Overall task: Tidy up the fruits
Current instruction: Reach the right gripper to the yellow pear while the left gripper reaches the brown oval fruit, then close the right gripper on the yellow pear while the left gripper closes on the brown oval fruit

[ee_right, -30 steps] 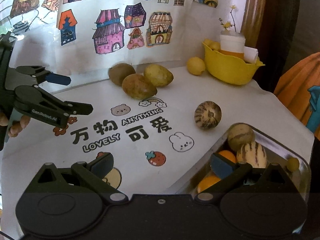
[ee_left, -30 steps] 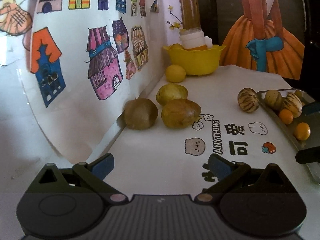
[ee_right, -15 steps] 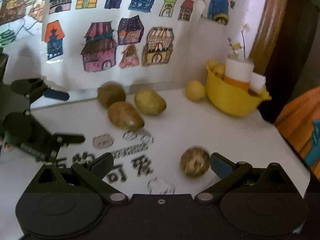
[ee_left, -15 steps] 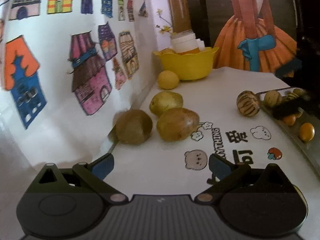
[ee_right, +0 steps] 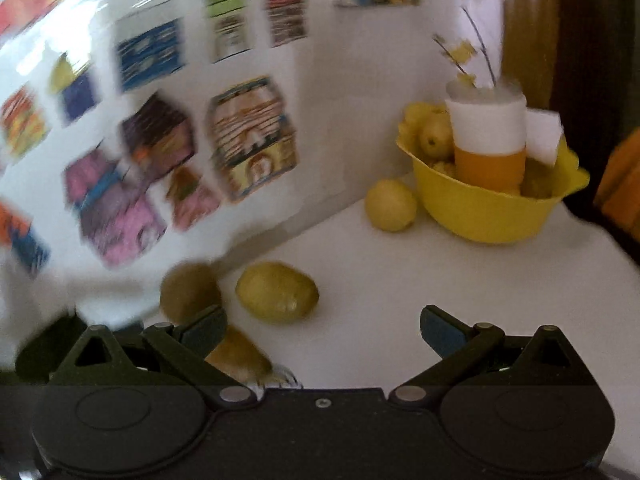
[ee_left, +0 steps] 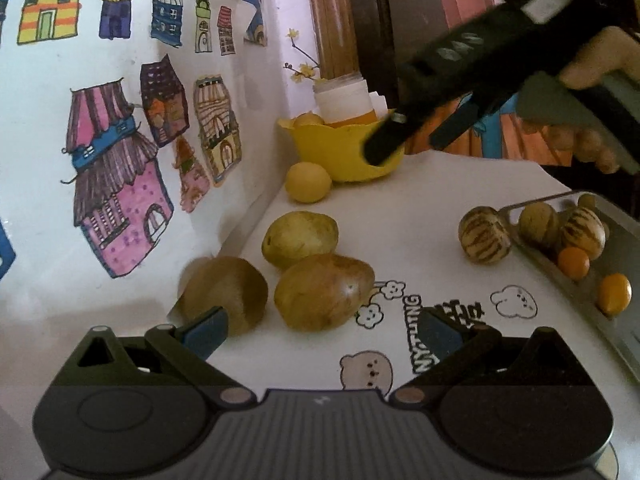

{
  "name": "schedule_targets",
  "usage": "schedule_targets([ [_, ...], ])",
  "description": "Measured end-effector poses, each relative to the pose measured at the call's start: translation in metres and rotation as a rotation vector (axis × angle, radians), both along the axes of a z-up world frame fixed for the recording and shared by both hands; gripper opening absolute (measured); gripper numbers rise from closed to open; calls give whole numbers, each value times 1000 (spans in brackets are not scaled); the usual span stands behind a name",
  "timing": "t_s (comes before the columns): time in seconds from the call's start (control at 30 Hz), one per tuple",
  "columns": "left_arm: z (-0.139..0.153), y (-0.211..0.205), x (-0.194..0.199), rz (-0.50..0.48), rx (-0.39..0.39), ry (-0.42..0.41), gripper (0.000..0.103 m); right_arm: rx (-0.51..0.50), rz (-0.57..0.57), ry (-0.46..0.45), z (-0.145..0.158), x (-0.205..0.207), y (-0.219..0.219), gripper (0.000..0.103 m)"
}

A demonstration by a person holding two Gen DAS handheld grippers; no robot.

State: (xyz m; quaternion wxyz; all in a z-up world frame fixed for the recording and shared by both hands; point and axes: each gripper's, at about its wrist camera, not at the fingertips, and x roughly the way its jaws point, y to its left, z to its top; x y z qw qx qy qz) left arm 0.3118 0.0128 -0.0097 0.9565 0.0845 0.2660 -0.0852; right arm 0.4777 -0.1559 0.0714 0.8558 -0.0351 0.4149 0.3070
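Note:
My left gripper (ee_left: 320, 330) is open and empty, low over the table just short of a brown kiwi (ee_left: 224, 292) and a yellow-brown mango (ee_left: 324, 296). A green-yellow mango (ee_left: 300, 238) and a lemon (ee_left: 307, 182) lie behind them. A striped melon (ee_left: 485, 235) sits beside a metal tray (ee_left: 624, 344) that holds striped melons and small oranges. My right gripper (ee_right: 320, 330) is open and empty, held above the table; it shows in the left wrist view (ee_left: 404, 136) near the yellow bowl (ee_left: 344, 148). The right wrist view shows the kiwi (ee_right: 188, 292), green-yellow mango (ee_right: 277, 298) and lemon (ee_right: 390, 205).
A wall poster with drawn houses (ee_left: 120, 120) stands along the left of the table. The yellow bowl (ee_right: 488, 216) at the back holds small fruit and an orange-and-white cup (ee_right: 488, 140). A white printed mat (ee_left: 420, 320) covers the table.
My left gripper has moved forward toward the kiwi and mangoes. My right gripper has risen from the tray and swung left and forward toward the back of the table, still open.

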Motion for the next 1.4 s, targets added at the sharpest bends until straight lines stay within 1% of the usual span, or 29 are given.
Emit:
schedule_targets([
  [0.07, 0, 0, 1, 8, 4, -11, 103, 25, -22, 26, -4, 11, 2, 102],
  [0.27, -2, 6, 4, 13, 7, -18, 103, 42, -31, 84, -16, 29, 13, 102],
  [0.47, -4, 5, 8, -9, 3, -26, 103, 83, -51, 153, -26, 42, 20, 102],
  [0.63, -6, -1, 13, -28, 18, -42, 103, 116, -76, 219, -36, 52, 26, 102],
  [0.9, -7, -6, 24, -46, 14, -30, 103, 133, -82, 279, -49, 59, 40, 102],
  [1.13, -9, -11, 34, -67, -2, -15, 102, 119, -68, 300, -62, 58, 51, 102],
  [1.2, -10, -11, 36, -65, -7, -8, 99, 110, -69, 299, -65, 57, 55, 102],
  [1.23, -10, -11, 38, -61, -13, -4, 95, 104, -70, 294, -67, 56, 56, 100],
  [1.37, -11, -8, 44, -44, -42, 5, 90, 80, -72, 275, -75, 53, 66, 93],
  [1.4, -11, -7, 45, -36, -45, 4, 87, 77, -74, 275, -76, 52, 68, 91],
])
